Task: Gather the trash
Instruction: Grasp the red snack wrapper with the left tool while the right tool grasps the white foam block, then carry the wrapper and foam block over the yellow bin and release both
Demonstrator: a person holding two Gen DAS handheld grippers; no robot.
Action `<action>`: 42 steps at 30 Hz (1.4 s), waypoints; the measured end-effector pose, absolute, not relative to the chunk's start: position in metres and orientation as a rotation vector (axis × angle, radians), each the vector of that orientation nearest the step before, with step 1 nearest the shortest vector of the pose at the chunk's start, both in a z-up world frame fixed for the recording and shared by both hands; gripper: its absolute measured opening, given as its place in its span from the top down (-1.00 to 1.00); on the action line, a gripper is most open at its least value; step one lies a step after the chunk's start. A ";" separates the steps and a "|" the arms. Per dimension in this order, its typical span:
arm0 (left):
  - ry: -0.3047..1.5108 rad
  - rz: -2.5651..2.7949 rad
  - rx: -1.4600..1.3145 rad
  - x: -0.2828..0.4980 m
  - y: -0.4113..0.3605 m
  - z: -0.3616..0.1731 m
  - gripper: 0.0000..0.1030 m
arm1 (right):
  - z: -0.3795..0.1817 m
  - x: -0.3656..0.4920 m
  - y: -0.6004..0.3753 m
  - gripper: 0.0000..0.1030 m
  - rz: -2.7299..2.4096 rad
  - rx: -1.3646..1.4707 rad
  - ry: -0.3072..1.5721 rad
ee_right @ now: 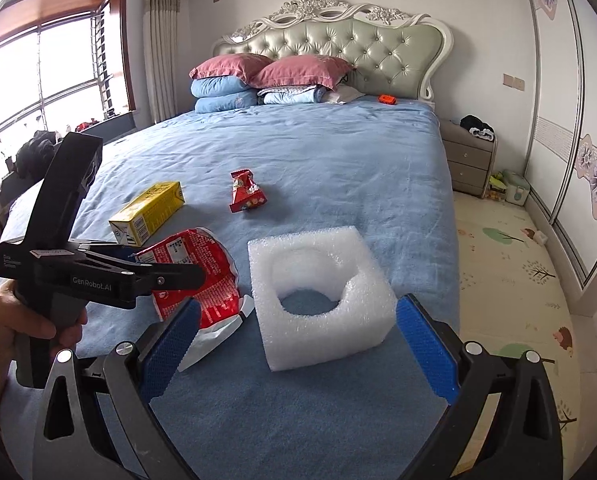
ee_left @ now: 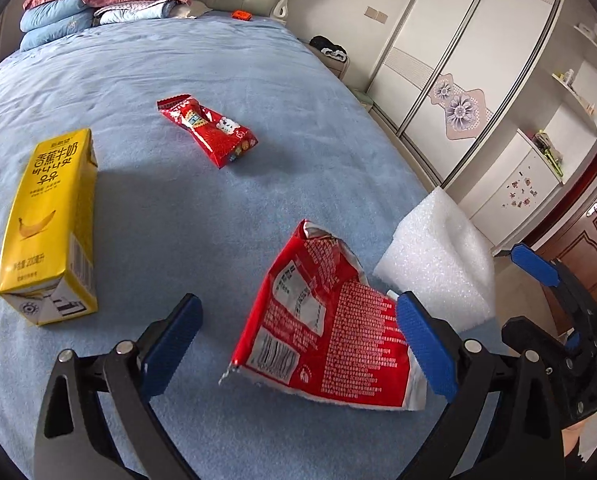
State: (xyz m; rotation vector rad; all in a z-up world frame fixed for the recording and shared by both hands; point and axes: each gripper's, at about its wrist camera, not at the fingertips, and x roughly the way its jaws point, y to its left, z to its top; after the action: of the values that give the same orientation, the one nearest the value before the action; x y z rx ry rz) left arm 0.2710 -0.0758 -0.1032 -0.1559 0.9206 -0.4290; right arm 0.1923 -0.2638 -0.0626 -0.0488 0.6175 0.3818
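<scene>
Leftmost, on the blue bedspread (ee_left: pixel 226 60), we list a yellow banana-milk carton (ee_left: pixel 50 224) lying on its side, well apart from everything else. Next we list a small red snack wrapper (ee_left: pixel 208 130), crumpled, lying further up the bed between the carton and the far edge. Next comes a large red foil packet (ee_left: pixel 330 328), torn open and flattened, printed side up; it lies between the blue pads of our left gripper (ee_left: pixel 298 344), whose jaws stand wide, the right pad overlapping the packet's edge in the left wrist view, the left pad clear of it. We cannot tell whether that right pad touches the foil. Just beside the packet, to its right, we list a white foam block (ee_right: pixel 322 300) with a round hole through its middle, resting near the bed's foot corner. Our right gripper (ee_right: pixel 298 344) is open too, its pads flanking the foam block on the near side and apart from it, nothing held. In the right wrist view a hand (ee_right: pixel 22 320) grips the handle of the left tool at the left margin. Furthest back we note pink pillows (ee_right: pixel 274 68) stacked on blue ones against the tufted headboard (ee_right: pixel 362 40), and a small orange object (ee_right: pixel 387 99) near them.
</scene>
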 end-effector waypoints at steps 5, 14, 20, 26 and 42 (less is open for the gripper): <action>0.916 -0.442 -0.151 0.270 -0.083 -0.107 0.23 | -0.069 0.200 -0.270 -0.84 0.365 0.000 0.642; 0.755 -0.456 -0.135 0.243 -0.082 -0.086 0.94 | -0.072 0.203 -0.276 -0.84 0.351 0.034 0.665; 0.652 -0.463 -0.187 0.227 -0.067 -0.067 0.94 | -0.073 0.217 -0.272 -0.84 0.369 0.022 0.690; 0.692 -0.489 -0.217 0.233 -0.062 -0.077 0.94 | -0.089 0.246 -0.261 -0.84 0.382 -0.045 0.811; 0.651 -0.496 -0.161 0.194 -0.073 -0.058 0.94 | -0.064 0.171 -0.257 -0.63 0.347 -0.070 0.685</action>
State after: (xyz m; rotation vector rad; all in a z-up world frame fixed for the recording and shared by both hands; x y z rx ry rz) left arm 0.1943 -0.0728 -0.0580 -0.1608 0.6510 -0.4955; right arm 0.1712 -0.2572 -0.0643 -0.0704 0.6853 0.3467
